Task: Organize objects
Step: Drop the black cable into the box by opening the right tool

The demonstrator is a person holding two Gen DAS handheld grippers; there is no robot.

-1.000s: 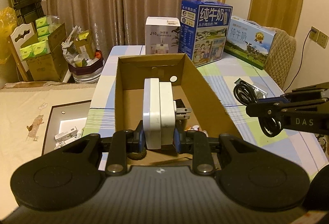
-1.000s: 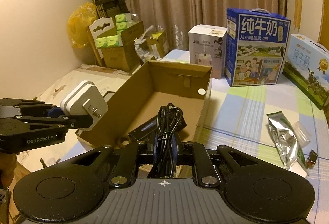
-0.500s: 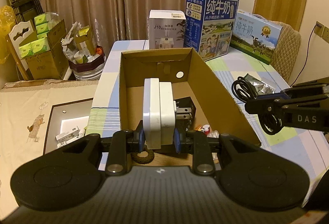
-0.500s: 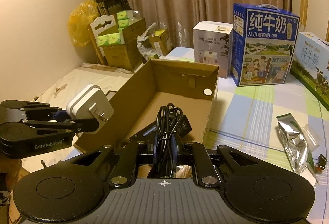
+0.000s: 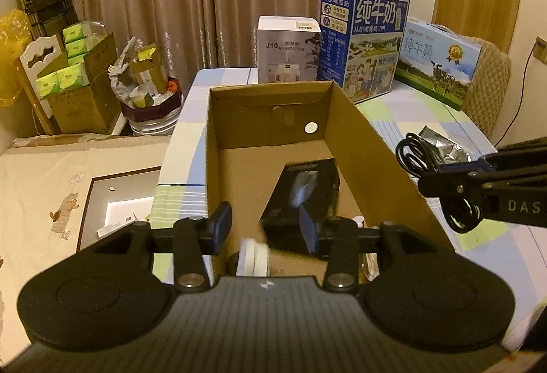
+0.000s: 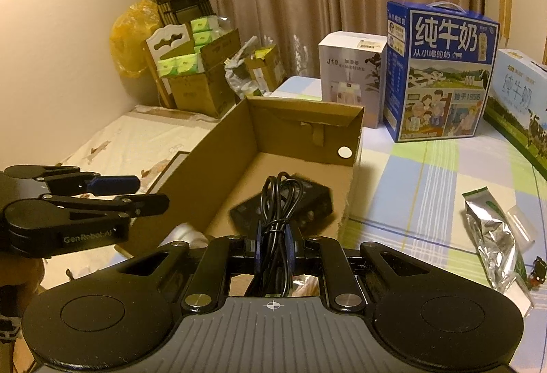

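Observation:
An open cardboard box (image 5: 359,133) (image 6: 218,147) stands on the checked tablecloth. My left gripper (image 5: 265,226) (image 6: 143,193) is open and empty above the box's near end. The white charger (image 5: 254,256) (image 6: 183,232) is blurred just below it, inside the near end of the box. A black device (image 5: 307,181) (image 6: 307,205) lies on the box floor. My right gripper (image 6: 272,243) (image 5: 448,181) is shut on a coiled black cable (image 6: 277,202) (image 5: 415,150), held at the box's right side.
A white carton (image 5: 289,51), a blue milk carton (image 5: 362,41) and a second milk box (image 5: 441,65) stand behind the box. A silver foil pouch (image 6: 495,243) lies on the table to the right. Boxes and a bin (image 5: 150,106) crowd the floor at left.
My left gripper has opened and let go of the white charger, which has dropped into the near end of the box. The right gripper still holds the cable.

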